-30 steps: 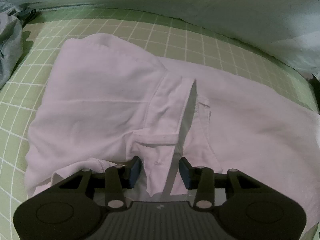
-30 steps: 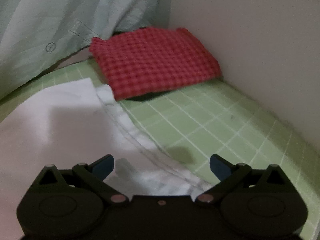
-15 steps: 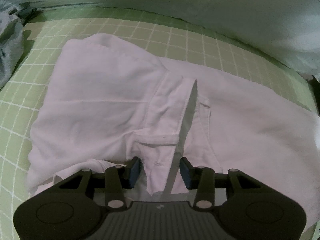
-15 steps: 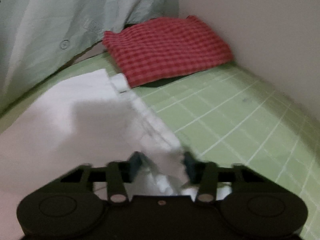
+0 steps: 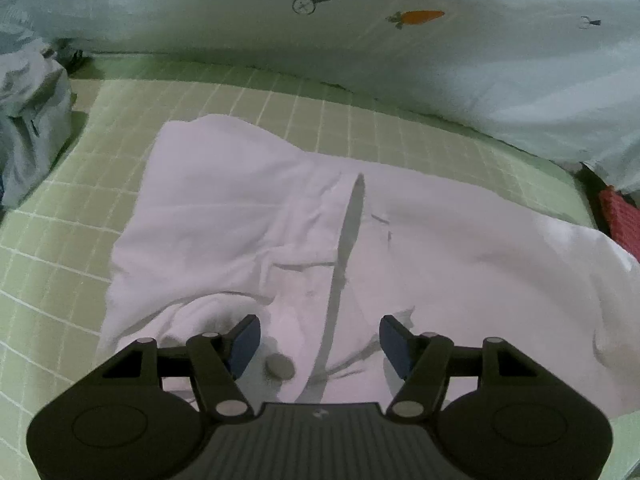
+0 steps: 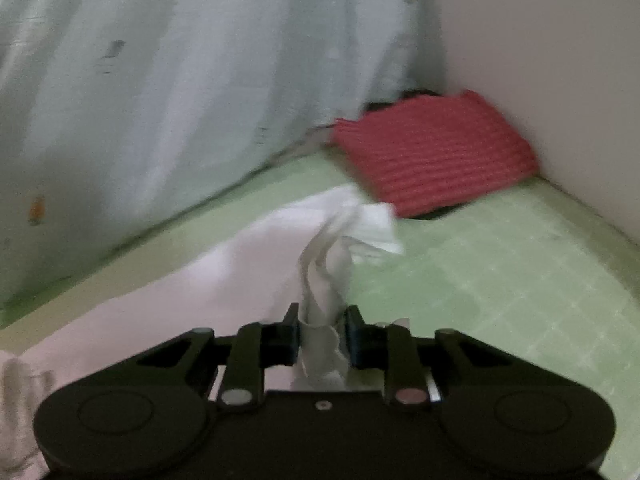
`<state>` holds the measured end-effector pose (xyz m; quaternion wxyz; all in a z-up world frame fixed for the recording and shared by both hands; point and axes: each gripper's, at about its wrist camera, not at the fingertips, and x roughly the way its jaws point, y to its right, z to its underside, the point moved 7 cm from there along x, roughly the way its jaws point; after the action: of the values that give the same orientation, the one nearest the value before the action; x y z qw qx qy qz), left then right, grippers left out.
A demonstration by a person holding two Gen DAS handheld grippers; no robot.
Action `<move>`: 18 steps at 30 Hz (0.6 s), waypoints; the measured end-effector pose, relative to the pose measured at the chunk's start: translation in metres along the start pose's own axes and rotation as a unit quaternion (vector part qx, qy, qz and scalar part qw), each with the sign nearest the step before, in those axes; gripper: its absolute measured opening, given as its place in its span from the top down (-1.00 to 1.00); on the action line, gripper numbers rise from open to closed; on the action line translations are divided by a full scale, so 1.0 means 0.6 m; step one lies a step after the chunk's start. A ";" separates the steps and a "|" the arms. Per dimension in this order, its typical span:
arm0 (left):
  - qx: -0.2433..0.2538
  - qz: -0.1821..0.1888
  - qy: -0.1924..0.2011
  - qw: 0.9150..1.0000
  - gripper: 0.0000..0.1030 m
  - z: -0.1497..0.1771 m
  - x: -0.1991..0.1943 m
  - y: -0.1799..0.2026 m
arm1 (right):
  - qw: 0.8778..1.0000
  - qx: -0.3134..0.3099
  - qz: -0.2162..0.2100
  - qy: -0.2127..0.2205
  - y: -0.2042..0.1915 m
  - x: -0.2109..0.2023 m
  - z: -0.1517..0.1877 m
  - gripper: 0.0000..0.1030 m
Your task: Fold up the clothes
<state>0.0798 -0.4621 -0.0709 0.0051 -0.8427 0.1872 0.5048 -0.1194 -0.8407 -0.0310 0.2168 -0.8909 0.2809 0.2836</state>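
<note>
On the green grid-patterned bed sheet (image 5: 48,240) lies a white garment (image 5: 224,216), spread w/ waistband end nearest the left wrist cam; a grey button (image 5: 280,367) shows on it just beside the left blue pad. Left gripper (image 5: 320,338) hangs over that waistband end, jaws apart and they've just been opening; cloth sits below and between them, but the pads don't press on it. Right gripper (image 6: 322,330) has its jaws clamped on a bunched edge of the white garment (image 6: 248,264); they've just been closing, and the pinched cloth rises in a crumpled ridge from the jaws toward a loose flap further out. Right view is blurred, so fine detail of the fold can't be told. A red checked cloth (image 6: 436,156), folded, lies in the far corner by the plain wall (image 6: 540,60), near the white garment's far edge but whether touching, can't tell. A pale blue-green quilt (image 5: 400,40) w/ small prints, incl. an orange carrot (image 5: 420,17), runs along the back of the bed. A grey garment (image 5: 28,120) is heaped at far left, well apart from the white one.
</note>
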 end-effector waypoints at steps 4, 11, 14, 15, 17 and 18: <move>0.022 0.000 0.010 1.000 -0.42 0.002 -0.026 -0.018 | 0.999 -0.013 -0.045 -0.003 -0.096 -0.014 0.022 0.59; 0.044 -0.013 0.018 0.999 -0.48 0.007 -0.046 -0.071 | 0.993 -0.053 -0.101 -0.021 -0.262 -0.011 0.072 0.60; 0.029 -0.021 0.021 0.999 -0.48 -0.001 -0.046 -0.107 | 0.988 -0.083 -0.126 -0.039 -0.329 0.003 0.101 0.60; 0.021 -0.022 0.021 0.999 -0.49 -0.005 -0.044 -0.120 | 0.985 -0.093 -0.136 -0.047 -0.352 0.008 0.113 0.60; 0.006 -0.025 0.025 0.999 -0.50 -0.017 -0.039 -0.142 | 0.979 -0.122 -0.145 -0.073 -0.397 0.026 0.151 0.59; 0.000 -0.027 0.027 0.999 -0.50 -0.024 -0.035 -0.152 | 0.976 -0.142 -0.139 -0.090 -0.412 0.041 0.175 0.57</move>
<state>0.1126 -0.3737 -0.0623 0.0133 -0.8606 0.1645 0.4819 0.0108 -0.6077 -0.0686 0.1496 -0.9138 0.0910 0.3665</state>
